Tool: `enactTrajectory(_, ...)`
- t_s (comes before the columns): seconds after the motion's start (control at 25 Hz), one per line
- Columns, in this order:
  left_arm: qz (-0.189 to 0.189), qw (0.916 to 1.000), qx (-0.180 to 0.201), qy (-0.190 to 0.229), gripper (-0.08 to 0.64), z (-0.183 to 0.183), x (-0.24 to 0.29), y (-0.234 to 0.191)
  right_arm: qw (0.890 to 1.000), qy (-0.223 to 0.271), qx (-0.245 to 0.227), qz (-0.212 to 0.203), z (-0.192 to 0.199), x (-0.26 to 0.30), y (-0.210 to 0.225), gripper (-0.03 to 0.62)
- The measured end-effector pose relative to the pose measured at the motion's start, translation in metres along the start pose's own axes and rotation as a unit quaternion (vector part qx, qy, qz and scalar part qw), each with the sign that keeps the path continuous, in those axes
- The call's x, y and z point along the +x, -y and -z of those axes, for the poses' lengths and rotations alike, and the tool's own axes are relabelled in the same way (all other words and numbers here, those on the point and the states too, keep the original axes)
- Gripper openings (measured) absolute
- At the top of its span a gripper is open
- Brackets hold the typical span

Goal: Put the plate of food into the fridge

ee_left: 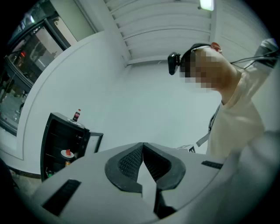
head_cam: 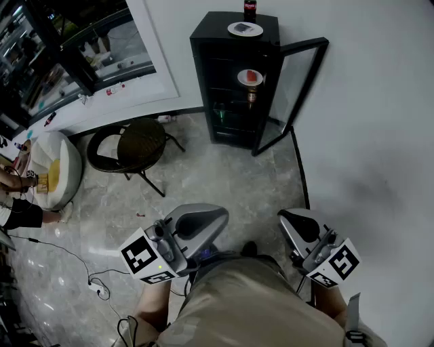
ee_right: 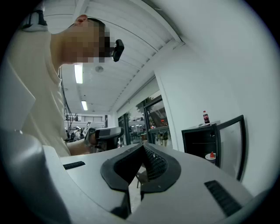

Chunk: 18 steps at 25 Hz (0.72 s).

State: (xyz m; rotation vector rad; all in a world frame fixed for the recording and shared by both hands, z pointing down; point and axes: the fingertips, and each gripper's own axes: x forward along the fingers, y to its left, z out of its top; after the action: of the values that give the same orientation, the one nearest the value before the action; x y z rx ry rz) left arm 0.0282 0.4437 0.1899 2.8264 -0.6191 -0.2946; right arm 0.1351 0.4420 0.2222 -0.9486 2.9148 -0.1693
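Plate of food (head_cam: 250, 77): already inside the black fridge (head_cam: 210, 30), on the upper shelf toward its right edge, red piece on top. Fridge door (head_cam: 288, 95) swung open to the right, along the white wall. On the fridge top: dark bottle (head_cam: 250, 9) with red label at the back edge, 2nd plate (head_cam: 245, 28) just in front of it, near the middle. Under the food plate, a small jar-like item (head_cam: 251, 96) on the next shelf; green item (head_cam: 220, 112) lower, toward the left edge; too small to identify either. Jaws of left gripper (ee_left: 142, 145) pressed together tip to tip, nothing between them. Same for right gripper (ee_right: 142, 146): jaws closed on each other, empty. Both 2 held low at the person's waist, well apart from the fridge, with bare stone floor between. Round black chair (head_cam: 135, 146) on the floor left of the fridge. Pale pouf (head_cam: 57, 169) further left, near the picture's left edge. White cable and power strip (head_cam: 98, 288) on the floor beside the left gripper.
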Motion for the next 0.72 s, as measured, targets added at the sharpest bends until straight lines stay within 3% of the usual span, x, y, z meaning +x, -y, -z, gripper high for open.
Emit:
enactTrajectory(0.44, -0.008, 1.0000, -0.001, 0.001, 0.009, 0.004, 0.033, 0.004, 1.000, 0.017, 0.015, -0.003, -0.005, -0.022, 0.023, 0.018)
enactTrajectory(0.72, -0.006, 0.9998, 0.014, -0.012, 0.009, 0.009, 0.063, 0.011, 0.998, 0.003, -0.032, -0.045, -0.005, -0.025, 0.026, 0.018)
